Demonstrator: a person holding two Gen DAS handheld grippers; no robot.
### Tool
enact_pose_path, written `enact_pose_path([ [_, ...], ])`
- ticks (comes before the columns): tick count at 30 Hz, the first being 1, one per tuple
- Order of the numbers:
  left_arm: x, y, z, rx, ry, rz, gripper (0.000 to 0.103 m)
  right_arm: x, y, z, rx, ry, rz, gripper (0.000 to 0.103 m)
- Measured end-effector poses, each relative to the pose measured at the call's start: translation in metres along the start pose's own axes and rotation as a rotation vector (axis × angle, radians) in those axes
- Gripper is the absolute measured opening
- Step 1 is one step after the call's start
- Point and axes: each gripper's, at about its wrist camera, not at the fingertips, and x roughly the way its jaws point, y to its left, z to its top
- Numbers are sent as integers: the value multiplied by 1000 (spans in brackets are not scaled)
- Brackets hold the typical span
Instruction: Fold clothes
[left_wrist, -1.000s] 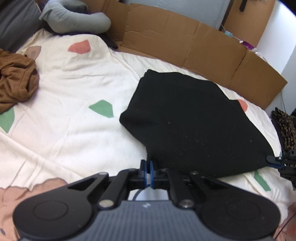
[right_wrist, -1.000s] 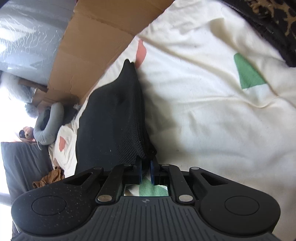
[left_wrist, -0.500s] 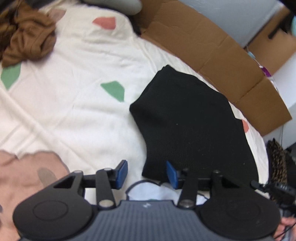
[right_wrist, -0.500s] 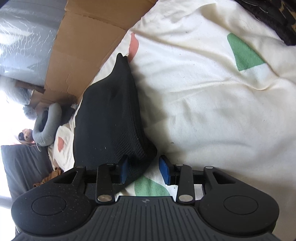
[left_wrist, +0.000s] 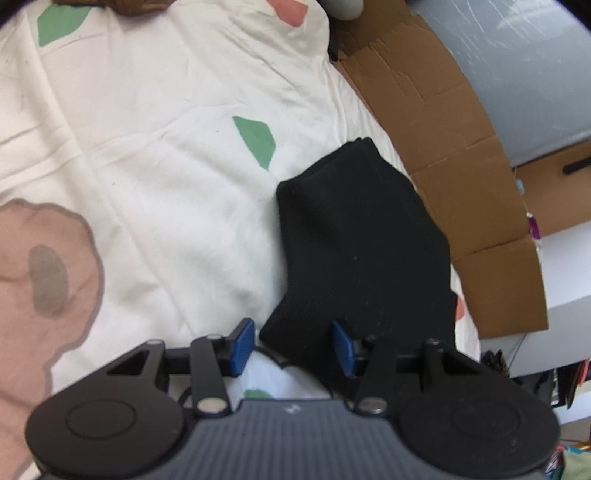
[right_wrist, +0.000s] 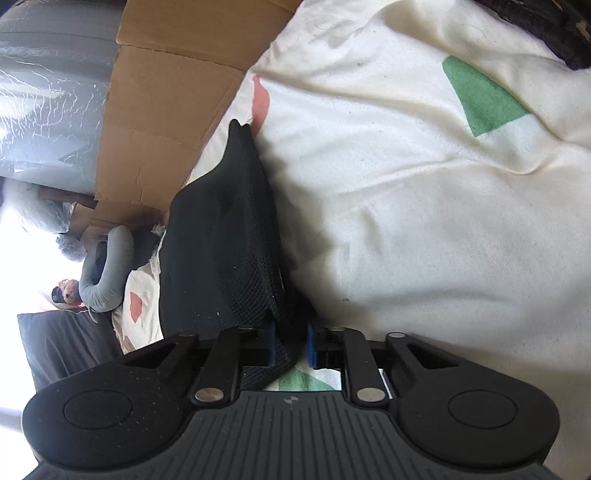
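Observation:
A folded black garment (left_wrist: 362, 240) lies on the cream patterned bed sheet (left_wrist: 166, 166), close to the cardboard wall. My left gripper (left_wrist: 291, 347) straddles its near corner. Its jaws are closing with fabric between the blue pads, and the left pad stands clear of the cloth. In the right wrist view the same garment (right_wrist: 221, 251) runs away from me, one edge lifted. My right gripper (right_wrist: 291, 343) is closing on the near mesh edge, and fabric fills the narrow gap between its pads.
A cardboard wall (left_wrist: 461, 166) borders the bed behind the garment and shows again as cardboard (right_wrist: 159, 110). A grey neck pillow (right_wrist: 107, 269) lies at the far end. A dark leopard-print garment (right_wrist: 535, 22) sits at the bed's other side. Bare sheet (right_wrist: 424, 221) spreads to the right.
The left gripper went from shut to open, rolled, and dropped closer over the garment's corner. The right gripper opened briefly, then narrowed again around the garment's edge.

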Motion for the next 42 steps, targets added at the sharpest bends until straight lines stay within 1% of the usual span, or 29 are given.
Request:
enact_pose_path([
  [1,0,2,0,-13,-3,-7,43,-1,0,0,1,0,2,13],
  [4,-1,13,0,-77,-9,-30,32,-2,0,2,2,-1,6,12],
  [6,-1,19,0,-104,-8,-36,19,-3,0,2,1,-1,4,12],
  [7,-1,22,0,-111,-7,-40,15,-3,0,2,0,0,3,12],
  [8,-2,24,0,-117,-7,-50,9,-3,0,2,0,-1,1,12],
  [11,-8,25,-1,-114,-12,-79,8,-3,1,1,-3,-2,-2,12],
  [14,-10,24,0,-107,5,-100,9,-4,2,1,-9,-2,0,12],
  [15,-9,24,0,-107,15,-100,16,-5,2,1,-8,-2,3,13],
  [16,-8,25,0,-109,22,-99,20,-5,1,1,-3,-1,6,15],
  [17,-7,26,-1,-112,26,-101,27,-4,0,0,4,-1,8,16],
  [18,-6,27,-1,-116,27,-108,33,-4,-2,-1,13,-1,8,17],
  [19,-5,28,-2,-121,28,-118,35,-3,-3,-2,19,0,8,20],
  [20,-4,28,-2,-124,28,-128,39,-2,-3,-4,22,3,10,26],
  [21,-2,29,-1,-127,29,-136,42,-1,-3,-5,24,7,13,28],
  [23,3,30,-1,-130,30,-151,42,1,-3,-8,29,10,23,29],
  [26,10,32,1,-144,32,-175,43,6,-4,-10,48,3,33,36],
  [28,13,34,2,-151,35,-187,43,9,-5,-9,64,-4,43,36],
  [31,14,35,2,-146,42,-199,38,11,-7,-8,89,-15,59,36],
  [32,14,36,2,-144,46,-202,34,12,-8,-8,97,-19,63,36],
  [34,19,37,4,-148,60,-213,19,12,-8,-9,107,-25,70,36],
  [35,20,36,5,-146,67,-215,9,12,-8,-9,112,-28,73,34],
  [36,21,35,5,-140,71,-215,9,12,-8,-9,115,-31,74,26],
  [37,20,34,6,-132,74,-213,8,12,-8,-9,116,-32,74,24],
  [38,19,33,7,-127,74,-211,7,11,-7,-8,113,-33,74,17],
  [39,17,31,8,-123,74,-209,6,10,-6,-7,107,-32,75,14],
  [42,10,29,8,-123,69,-199,5,6,-3,-5,89,-31,77,11],
])
